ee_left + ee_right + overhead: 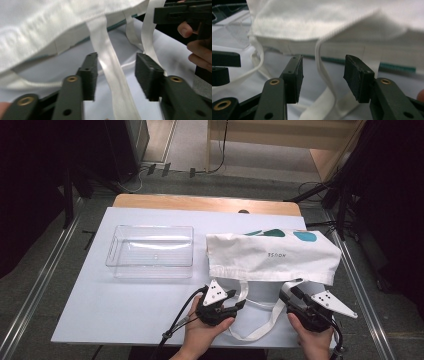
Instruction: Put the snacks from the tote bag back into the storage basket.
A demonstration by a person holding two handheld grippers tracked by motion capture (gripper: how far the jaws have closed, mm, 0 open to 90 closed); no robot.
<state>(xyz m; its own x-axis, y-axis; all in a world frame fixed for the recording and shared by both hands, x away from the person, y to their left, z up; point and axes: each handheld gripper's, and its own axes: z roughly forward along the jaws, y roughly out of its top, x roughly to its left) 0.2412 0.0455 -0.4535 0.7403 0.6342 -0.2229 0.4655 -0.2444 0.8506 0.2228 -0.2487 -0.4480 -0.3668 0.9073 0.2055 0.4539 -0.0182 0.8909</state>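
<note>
**Stock at the table: two grippers, one cloth bag, one clear bin**

Hands first, at the near edge of the high view. My left gripper (239, 304) sits low centre, grey plate on top, cable trailing off toward me. My right gripper (289, 293) sits to its right, also plated. Between them hangs the loop of a white handle strap (260, 330), draped over the near part of the white table (125, 310). Beyond lies the white tote bag (272, 257), flat, mouth toward me, small dark lettering on the cloth, teal shapes showing at its far edge. Left of the bag and apart from it stands an empty clear plastic bin (150, 251).

Left gripper view: the left gripper (115, 72) has its jaws at a middling width. One strap (110, 75) runs straight up between the pads, touched by neither. The bag's hem (50, 30) hangs above. A second strap (150, 32) rises at right, near the other gripper and the fingers holding it.

Right gripper view: the right gripper (323, 72) likewise stands part open. A strap (324, 82), seen edge-on, stands between the pads, clear of both. Behind it, the bag (324, 20), with a teal line under its hem. The bin's corner (234, 30) shows upper left.
</note>
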